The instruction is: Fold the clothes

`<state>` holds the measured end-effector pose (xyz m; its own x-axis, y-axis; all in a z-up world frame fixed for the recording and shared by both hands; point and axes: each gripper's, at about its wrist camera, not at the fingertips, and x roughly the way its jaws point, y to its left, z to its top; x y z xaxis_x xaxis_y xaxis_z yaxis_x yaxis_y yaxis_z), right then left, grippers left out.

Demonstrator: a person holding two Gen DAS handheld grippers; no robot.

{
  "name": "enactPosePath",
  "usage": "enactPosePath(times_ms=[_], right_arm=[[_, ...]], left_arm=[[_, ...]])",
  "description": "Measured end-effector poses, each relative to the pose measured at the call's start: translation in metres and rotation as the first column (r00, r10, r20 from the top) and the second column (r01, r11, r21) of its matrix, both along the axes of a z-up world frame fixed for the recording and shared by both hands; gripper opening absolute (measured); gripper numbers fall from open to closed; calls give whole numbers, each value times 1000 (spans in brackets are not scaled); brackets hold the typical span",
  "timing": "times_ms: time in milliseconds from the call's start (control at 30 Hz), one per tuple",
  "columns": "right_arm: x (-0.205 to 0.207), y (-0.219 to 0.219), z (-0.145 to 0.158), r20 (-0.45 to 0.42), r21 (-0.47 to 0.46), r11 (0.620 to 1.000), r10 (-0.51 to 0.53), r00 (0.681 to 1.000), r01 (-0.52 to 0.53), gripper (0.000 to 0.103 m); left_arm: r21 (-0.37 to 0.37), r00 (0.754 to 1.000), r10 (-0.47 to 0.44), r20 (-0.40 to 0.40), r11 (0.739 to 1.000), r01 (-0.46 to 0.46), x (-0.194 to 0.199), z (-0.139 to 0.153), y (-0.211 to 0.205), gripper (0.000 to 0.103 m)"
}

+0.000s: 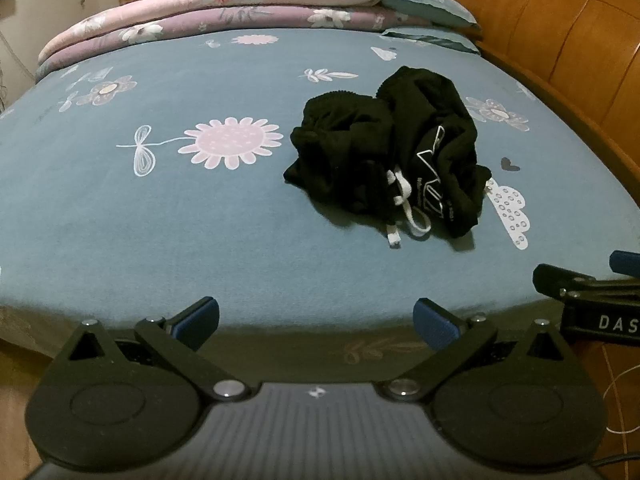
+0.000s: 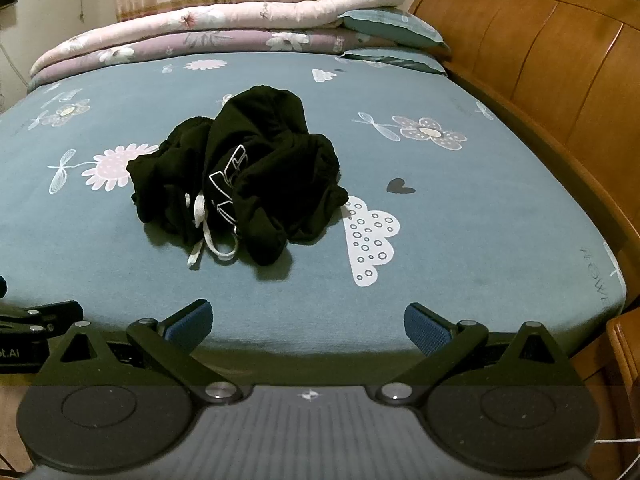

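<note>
Bedsheet (image 2: 460, 240) bears crumpled black shorts (image 2: 248, 184) beside headboard (image 2: 540, 60).

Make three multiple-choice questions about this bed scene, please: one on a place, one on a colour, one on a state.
1. Where does the black garment lie?
A. on the bed sheet
B. on the floor
C. on the headboard

2. What colour is the drawstring?
A. red
B. white
C. green

3. How is the garment now?
A. folded flat
C. hung up
B. crumpled in a heap

Answers:
1 A, it rests on the blue flowered sheet.
2 B, the white cord shows against the black cloth.
3 B, it is bunched; the left gripper and right gripper are open and apart from it.
</note>
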<state>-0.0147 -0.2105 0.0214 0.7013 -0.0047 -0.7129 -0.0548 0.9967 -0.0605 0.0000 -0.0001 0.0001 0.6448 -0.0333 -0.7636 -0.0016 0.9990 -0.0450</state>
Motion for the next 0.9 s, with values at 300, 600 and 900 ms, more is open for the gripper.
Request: enactPosePath(times_ms=[300, 600, 900], right_arm=[[3, -2, -2, -5, 1, 1000, -4, 1000, 4, 103], [5, -5, -2, -4, 11, 1000, -11, 1000, 11, 103], [9, -6, -4, -8, 16, 1000, -13, 1000, 13, 103]], left_arm=[[-4, 1000, -6, 8, 1000, 6, 1, -1, -1, 102], [-3, 1000, -4, 23, 1000, 4, 2, 3, -2, 102], [-17, 1000, -2, 17, 1000, 2, 7, 1, 0, 102]])
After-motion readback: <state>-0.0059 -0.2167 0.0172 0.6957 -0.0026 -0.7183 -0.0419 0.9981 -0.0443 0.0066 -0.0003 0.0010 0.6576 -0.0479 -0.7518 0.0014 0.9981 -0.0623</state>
